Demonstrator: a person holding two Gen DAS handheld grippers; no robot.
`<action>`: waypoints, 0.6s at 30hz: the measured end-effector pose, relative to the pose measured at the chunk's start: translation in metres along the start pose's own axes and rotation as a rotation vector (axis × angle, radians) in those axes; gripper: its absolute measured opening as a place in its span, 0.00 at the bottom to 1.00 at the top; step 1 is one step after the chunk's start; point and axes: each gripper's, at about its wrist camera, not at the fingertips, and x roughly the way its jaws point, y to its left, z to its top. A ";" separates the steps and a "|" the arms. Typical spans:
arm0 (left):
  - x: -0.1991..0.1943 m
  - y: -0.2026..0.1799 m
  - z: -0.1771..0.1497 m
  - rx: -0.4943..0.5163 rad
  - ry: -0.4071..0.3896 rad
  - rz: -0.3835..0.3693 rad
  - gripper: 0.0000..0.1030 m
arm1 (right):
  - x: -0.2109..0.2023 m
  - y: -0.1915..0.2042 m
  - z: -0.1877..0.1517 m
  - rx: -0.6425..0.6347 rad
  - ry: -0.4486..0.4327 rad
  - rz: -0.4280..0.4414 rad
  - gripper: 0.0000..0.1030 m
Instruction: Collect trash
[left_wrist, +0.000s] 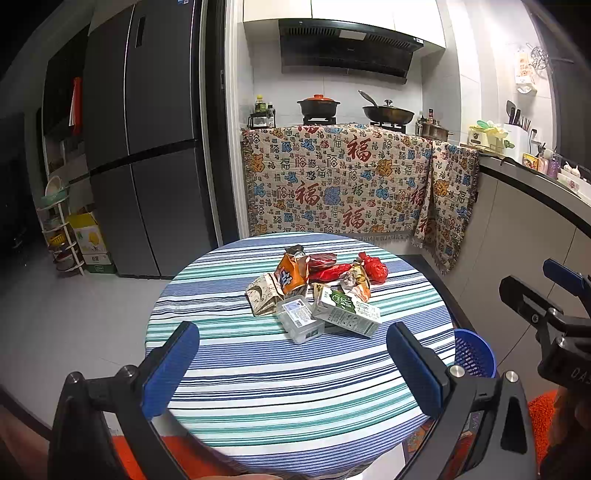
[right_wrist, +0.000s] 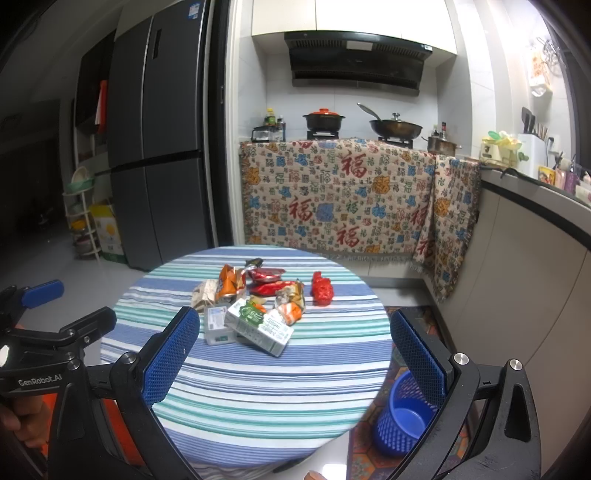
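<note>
The left gripper (left_wrist: 293, 363), a black two-finger frame with blue ribbed pads (left_wrist: 171, 369), has its jaws spread wide with nothing between them, and it tilts downward. The right gripper (right_wrist: 295, 356), of the same black and blue build, is likewise wide apart, holds nothing and tilts downward. The two are side by side, apart from each other, each visible at the edge of the other's view. A bare hand (right_wrist: 26, 421) grips the left gripper's handle.
</note>
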 end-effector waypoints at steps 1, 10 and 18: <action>0.000 0.001 0.000 0.000 0.000 -0.002 1.00 | 0.000 0.000 0.000 0.000 0.000 0.000 1.00; 0.000 0.000 -0.001 0.000 0.000 -0.002 1.00 | 0.000 0.000 -0.002 -0.001 0.001 0.000 1.00; 0.000 0.000 -0.001 0.000 -0.001 0.000 1.00 | 0.003 0.001 -0.004 -0.001 0.002 0.001 1.00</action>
